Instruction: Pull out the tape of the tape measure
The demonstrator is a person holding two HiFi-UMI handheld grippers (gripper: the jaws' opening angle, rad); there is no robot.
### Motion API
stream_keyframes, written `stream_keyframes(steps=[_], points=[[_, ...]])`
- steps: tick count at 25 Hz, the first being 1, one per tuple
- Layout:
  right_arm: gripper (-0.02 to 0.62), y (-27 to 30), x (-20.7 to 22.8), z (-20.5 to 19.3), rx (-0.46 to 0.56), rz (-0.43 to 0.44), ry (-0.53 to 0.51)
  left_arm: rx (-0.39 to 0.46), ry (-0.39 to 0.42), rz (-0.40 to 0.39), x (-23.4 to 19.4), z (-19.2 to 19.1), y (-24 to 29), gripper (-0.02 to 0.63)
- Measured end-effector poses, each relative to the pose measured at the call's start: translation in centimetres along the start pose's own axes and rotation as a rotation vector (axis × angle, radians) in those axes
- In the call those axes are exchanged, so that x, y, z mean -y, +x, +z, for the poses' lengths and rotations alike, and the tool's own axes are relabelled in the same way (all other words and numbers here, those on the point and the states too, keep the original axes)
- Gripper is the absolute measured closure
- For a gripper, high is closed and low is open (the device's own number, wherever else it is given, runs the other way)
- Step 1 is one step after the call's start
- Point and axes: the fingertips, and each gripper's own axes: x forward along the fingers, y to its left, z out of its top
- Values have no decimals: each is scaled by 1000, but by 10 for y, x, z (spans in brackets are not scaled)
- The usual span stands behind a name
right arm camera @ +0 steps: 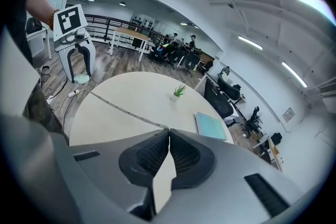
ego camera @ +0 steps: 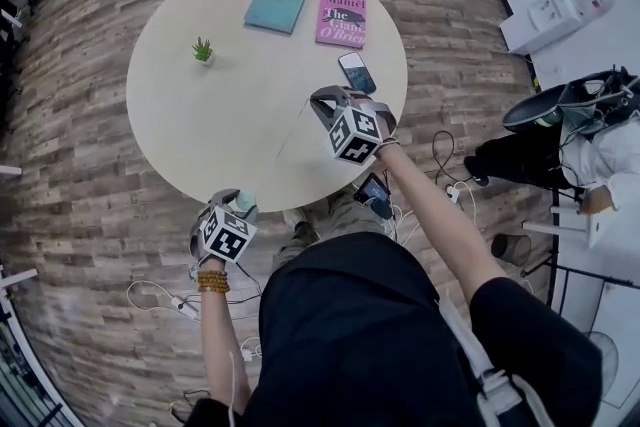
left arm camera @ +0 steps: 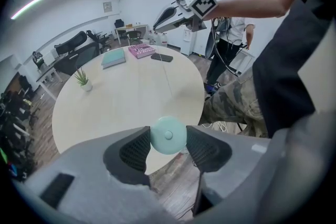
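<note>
Extending the tape is the step in hand, and we judge it partly done. The left gripper (ego camera: 238, 200) has its jaws set wide and clamped on the round pale-green plastic tape measure case (left arm camera: 168, 135), one ribbed pad pressing on each side of the disc. In the head view the case sits at about 6 o'clock of the round beige table (ego camera: 230, 115), just off its near rim. The right gripper (right arm camera: 168, 136) has its jaws closed together on the free end of the thin pale marked tape (right arm camera: 123, 108), which enters at the pad tips. That gripper stands over the table at about 4 o'clock of its centre.

Orientation: the tape runs in a nearly straight line above the tabletop. In the head view its long axis lies on the 7-to-1 o'clock line, with the case at the 7 o'clock end and the pinched tip pointing to 1 o'clock.

Next move, in our judgement: we draw the two grippers further apart along that same line. Both grips must hold firm, and the pull should stay in line with the tape, since a sideways pull could twist or kink it.
</note>
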Motion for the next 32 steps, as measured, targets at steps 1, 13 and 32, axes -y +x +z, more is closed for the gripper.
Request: stream_keyframes(steps=[1,13,32], points=[[589,-1,2,0,-2,-7,-2,-2,2,1,-1,-3,0,382],[589,-10,16,-28,-33,-38,21,-17,64,44,5,-15,-11,382],[589,-4,59,-53,-78,-85,51,-58,20,66,-9,-39,-17,382]])
